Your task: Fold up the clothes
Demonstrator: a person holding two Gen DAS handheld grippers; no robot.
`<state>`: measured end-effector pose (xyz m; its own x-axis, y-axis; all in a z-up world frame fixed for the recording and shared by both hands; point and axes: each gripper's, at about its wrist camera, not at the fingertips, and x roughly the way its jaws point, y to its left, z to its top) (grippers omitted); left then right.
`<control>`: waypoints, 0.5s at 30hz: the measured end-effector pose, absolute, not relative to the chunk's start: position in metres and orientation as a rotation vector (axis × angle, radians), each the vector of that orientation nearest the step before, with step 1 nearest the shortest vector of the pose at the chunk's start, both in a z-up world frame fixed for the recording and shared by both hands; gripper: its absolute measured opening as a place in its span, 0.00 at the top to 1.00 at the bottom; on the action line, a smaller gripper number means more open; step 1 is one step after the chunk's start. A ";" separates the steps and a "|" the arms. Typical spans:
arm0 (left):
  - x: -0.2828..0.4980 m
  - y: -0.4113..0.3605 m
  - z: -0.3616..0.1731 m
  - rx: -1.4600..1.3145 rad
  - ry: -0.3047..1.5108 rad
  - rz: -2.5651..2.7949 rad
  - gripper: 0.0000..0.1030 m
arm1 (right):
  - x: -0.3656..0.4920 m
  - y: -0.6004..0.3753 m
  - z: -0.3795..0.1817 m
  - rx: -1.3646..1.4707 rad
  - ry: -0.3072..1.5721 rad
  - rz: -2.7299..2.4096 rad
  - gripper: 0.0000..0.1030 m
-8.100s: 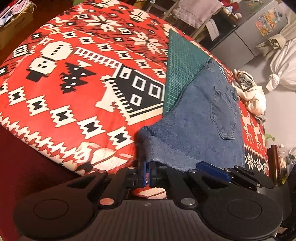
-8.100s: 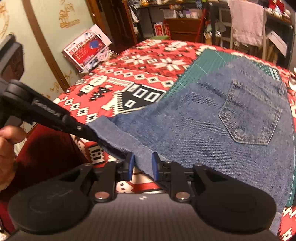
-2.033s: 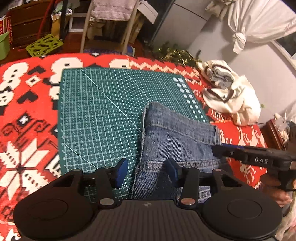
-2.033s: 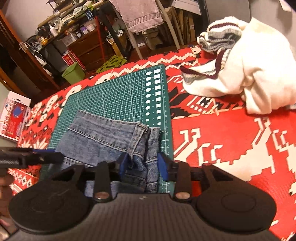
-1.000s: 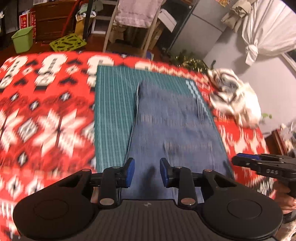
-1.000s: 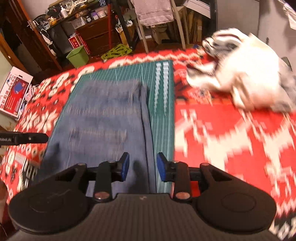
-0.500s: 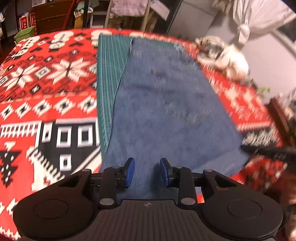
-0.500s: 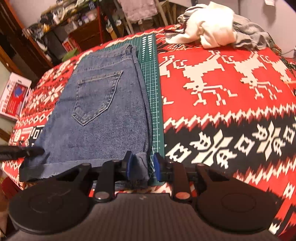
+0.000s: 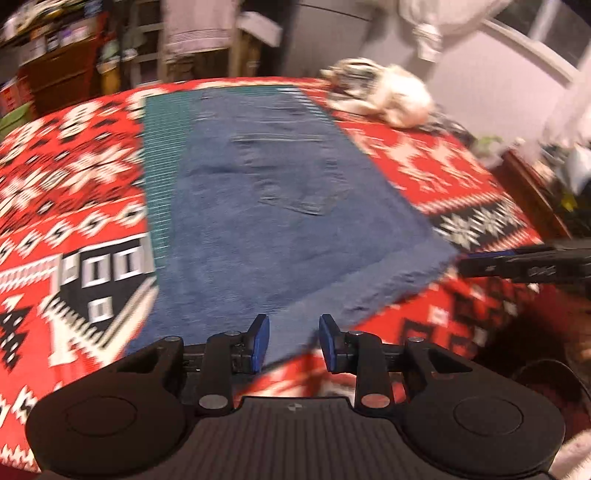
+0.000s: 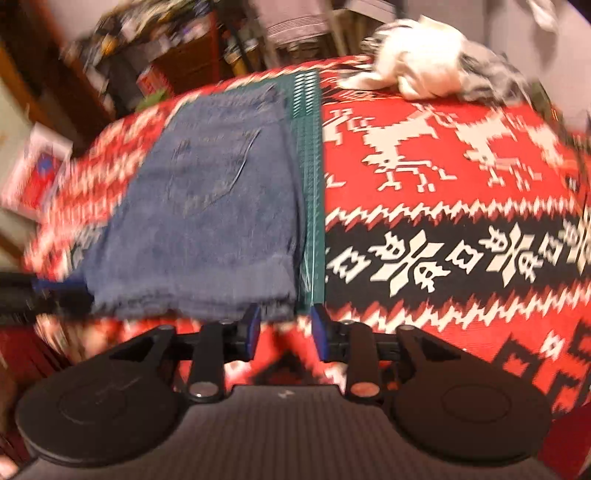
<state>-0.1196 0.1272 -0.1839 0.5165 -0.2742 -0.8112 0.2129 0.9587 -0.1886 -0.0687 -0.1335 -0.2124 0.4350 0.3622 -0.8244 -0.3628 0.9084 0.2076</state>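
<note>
Blue denim shorts (image 9: 266, 206) lie flat, back pocket up, on a green cutting mat (image 9: 159, 155) over a red patterned blanket (image 9: 66, 177). Both views are motion-blurred. My left gripper (image 9: 293, 328) is open at the near hem, with the hem's edge running between its blue pads (image 9: 260, 334). In the right wrist view the shorts (image 10: 207, 206) have their near right hem corner just in front of my open right gripper (image 10: 285, 318). The right gripper (image 9: 517, 266) also shows at the hem's right corner, and the left gripper (image 10: 33, 291) at the hem's left end.
A heap of white and striped clothes (image 10: 424, 70) lies at the far right of the blanket (image 10: 443, 221). Chairs, a draped towel (image 9: 199, 26) and cluttered shelves stand beyond the far edge. The near edge of the bed drops off just under both grippers.
Over the last second both grippers came back from the waistband end to the near hem. Since half a second ago the left view has swung right along the hem; the shorts lie as before.
</note>
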 end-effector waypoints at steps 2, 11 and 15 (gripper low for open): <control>-0.120 0.112 -0.186 -0.022 0.994 -0.326 0.70 | -0.074 -0.124 -0.215 -0.081 1.027 0.468 0.64; -0.115 0.065 -0.189 0.207 0.949 -0.354 0.67 | -0.082 -0.103 -0.213 -0.235 0.984 0.514 0.63; -0.113 0.044 -0.191 0.365 0.889 -0.418 0.64 | -0.084 -0.102 -0.208 -0.256 0.960 0.548 0.59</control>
